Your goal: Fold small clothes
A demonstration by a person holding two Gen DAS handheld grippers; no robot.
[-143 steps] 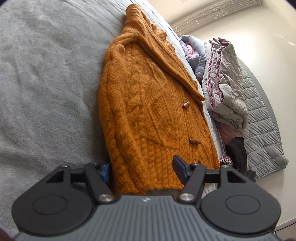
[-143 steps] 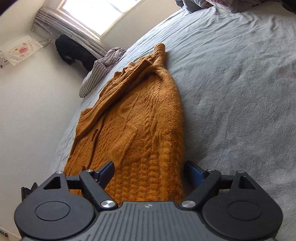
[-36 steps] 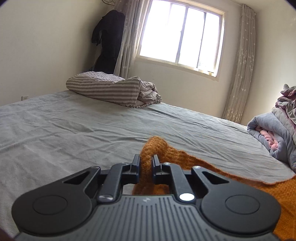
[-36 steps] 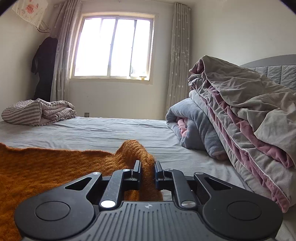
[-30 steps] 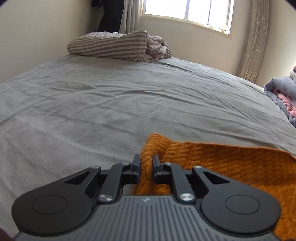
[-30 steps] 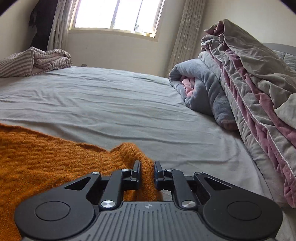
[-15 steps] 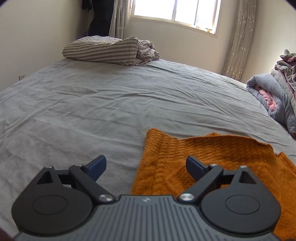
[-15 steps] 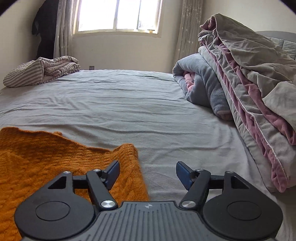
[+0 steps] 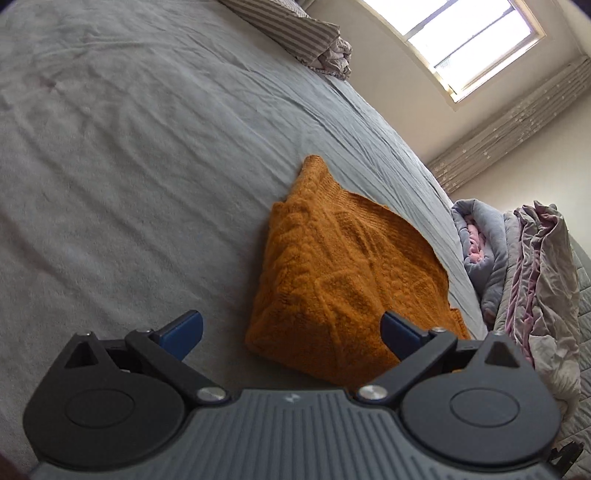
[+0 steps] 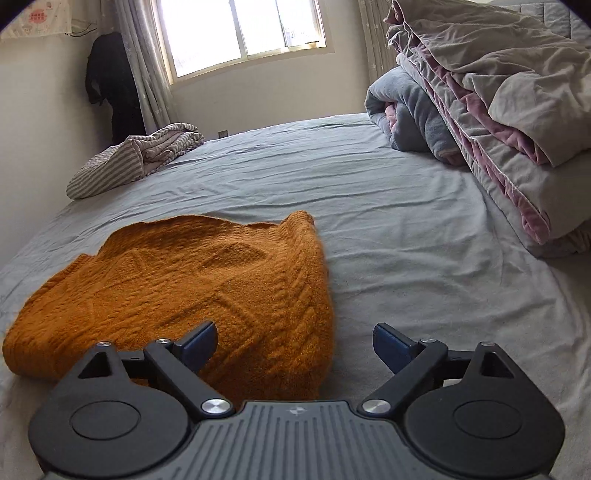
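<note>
An orange cable-knit cardigan (image 9: 347, 280) lies folded over on itself on the grey bed sheet (image 9: 129, 177). It also shows in the right wrist view (image 10: 192, 291), with its folded edge nearest me. My left gripper (image 9: 291, 328) is open and empty, raised above the cardigan's near left corner. My right gripper (image 10: 295, 341) is open and empty, just above the cardigan's near right corner. Neither gripper touches the cloth.
A striped folded blanket (image 10: 136, 162) lies at the far side of the bed. A pile of grey and pink quilts (image 10: 491, 110) stands on the right, also in the left wrist view (image 9: 532, 280). A window (image 10: 243, 33) and curtains are behind.
Both grippers, shut on the cardigan's corners a second ago, opened and let go. They have since pulled back and up, and the cardigan now lies folded in half.
</note>
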